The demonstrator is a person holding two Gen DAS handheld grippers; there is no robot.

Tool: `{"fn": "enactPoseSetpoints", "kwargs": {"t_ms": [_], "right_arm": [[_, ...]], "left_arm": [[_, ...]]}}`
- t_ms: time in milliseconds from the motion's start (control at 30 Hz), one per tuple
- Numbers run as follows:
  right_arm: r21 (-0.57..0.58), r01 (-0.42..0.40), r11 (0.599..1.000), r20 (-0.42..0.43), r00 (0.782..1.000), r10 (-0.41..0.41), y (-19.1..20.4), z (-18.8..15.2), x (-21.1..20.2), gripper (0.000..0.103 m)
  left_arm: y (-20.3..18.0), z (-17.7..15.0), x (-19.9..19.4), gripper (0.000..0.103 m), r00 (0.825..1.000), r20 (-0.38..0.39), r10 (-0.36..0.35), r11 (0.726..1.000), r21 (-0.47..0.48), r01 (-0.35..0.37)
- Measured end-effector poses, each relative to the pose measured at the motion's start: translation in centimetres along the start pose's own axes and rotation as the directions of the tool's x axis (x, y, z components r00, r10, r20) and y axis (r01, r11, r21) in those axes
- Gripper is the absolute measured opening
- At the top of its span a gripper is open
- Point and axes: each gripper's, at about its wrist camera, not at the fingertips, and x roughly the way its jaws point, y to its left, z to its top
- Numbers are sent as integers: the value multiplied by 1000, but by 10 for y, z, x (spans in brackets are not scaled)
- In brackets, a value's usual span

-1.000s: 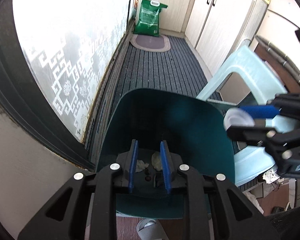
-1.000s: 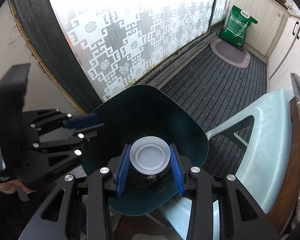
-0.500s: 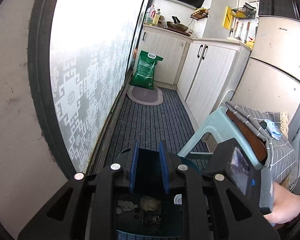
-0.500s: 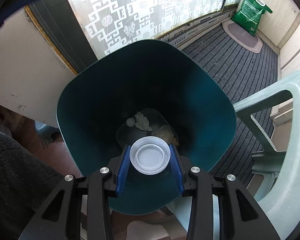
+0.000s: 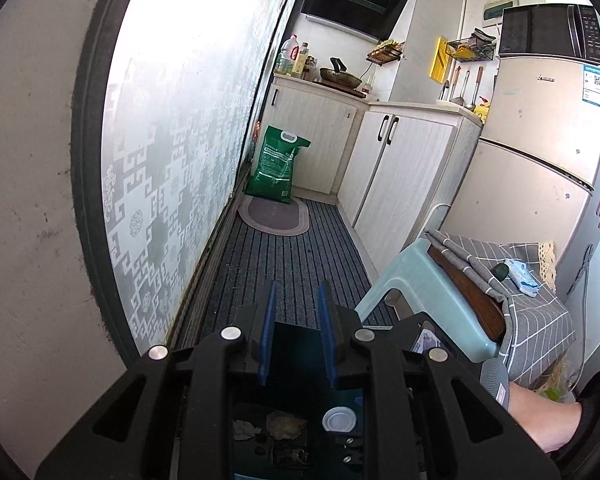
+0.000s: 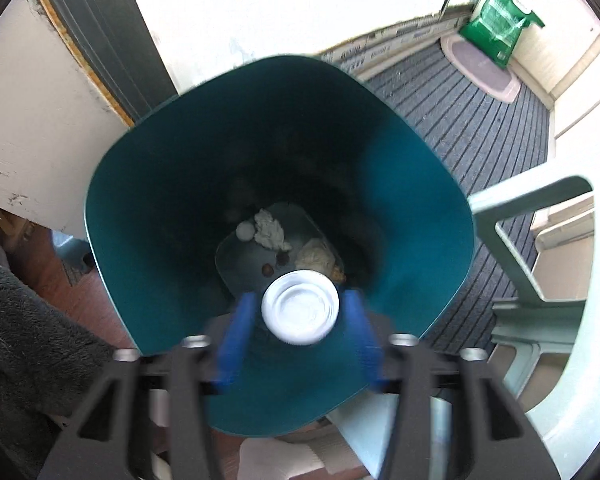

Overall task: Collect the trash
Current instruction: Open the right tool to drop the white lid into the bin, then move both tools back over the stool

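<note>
The kitchen is shown only in the left wrist view: a fridge [image 5: 540, 184] at the right, white cabinets [image 5: 400, 168], a green bag [image 5: 276, 166] on the striped floor mat [image 5: 288, 272], and a pale blue stool [image 5: 428, 300] beside a checked cloth [image 5: 532, 300].

The teal trash bin [image 6: 160, 208] is seen whole only in the right wrist view, from straight above; in the left wrist view only a part of its inside is visible low between the claw arms. At its bottom a crumpled white tissue [image 6: 270, 232] and other small scraps are lying.

The right claw [image 6: 298, 326] is held over the bin mouth. Its jaws have just been opening, and a gap is seen at each side between the blue pads [image 6: 236, 340] and the white plastic lid [image 6: 299, 307]; the lid is between them but is not pressed, inside the bin opening. In the left wrist view the same lid [image 5: 339, 420] is seen down in the bin.

The left claw [image 5: 298, 340] is nearly closed, and nothing is held in it; it is above the bin edge.
</note>
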Motion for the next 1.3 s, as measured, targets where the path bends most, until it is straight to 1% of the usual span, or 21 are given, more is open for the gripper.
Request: {"fn": "enactPoseSetpoints", "kwargs": {"t_ms": [100,200,233,267,300,333,467,533,600,733,867,1000,1100,1200,1300], "right_arm": [[-7,-29,1000,-12,1000,29,-2,0,1,59],[-7,-36,999,0,999,36,-3,0,-4,59],[-5,-38,999,9,999,38,-2,1,-6,58],[-6,-35,999,19,999,35,-1,1,-8,53],[-6,-37,999,29,999,37,0,2,-11,52],[-5,-39,999,42,998,39,0,2,-15,51],[-4,-28,1000,119,992,28,0,6,-37,42],[1,-24,1000,161,987,24,-1,9,-49,39],[-3,-16,1000,202,979,16,0,11,-64,38],[-11,12,1000,293,956,-8,0,14,-96,37],[3,33,999,363,931,-32,-5,12,-124,37],[29,52,998,419,906,-59,-20,4,-148,37],[63,49,997,455,888,-73,-35,-2,-163,37],[116,59,991,496,862,-109,-54,-10,-182,37],[176,76,981,542,825,-161,-74,-22,-202,37]], "left_arm": [[1,0,-2,22,1000,5,-1,1000,-8,1],[2,1,-4,22,1000,10,-2,1000,-17,2],[3,1,-5,22,1000,14,-3,1000,-21,3],[3,2,-6,22,1000,16,-4,1000,-22,4],[3,2,-7,23,1000,18,-3,1000,-24,4],[4,2,-8,24,1000,23,0,1000,-27,1],[6,6,-11,26,1000,31,-2,999,-43,3],[6,8,-13,26,999,38,-4,999,-47,6],[5,10,-16,27,999,48,-4,999,-47,7],[1,14,-20,28,998,65,-15,998,-55,18],[-6,18,-24,29,996,82,-31,998,-52,36],[-13,23,-25,32,994,99,-44,997,-52,50],[-19,25,-23,34,994,95,-59,997,-51,64],[-31,26,-20,36,992,94,-78,996,-38,82],[-42,26,-16,37,992,87,-95,995,-22,97]]}}
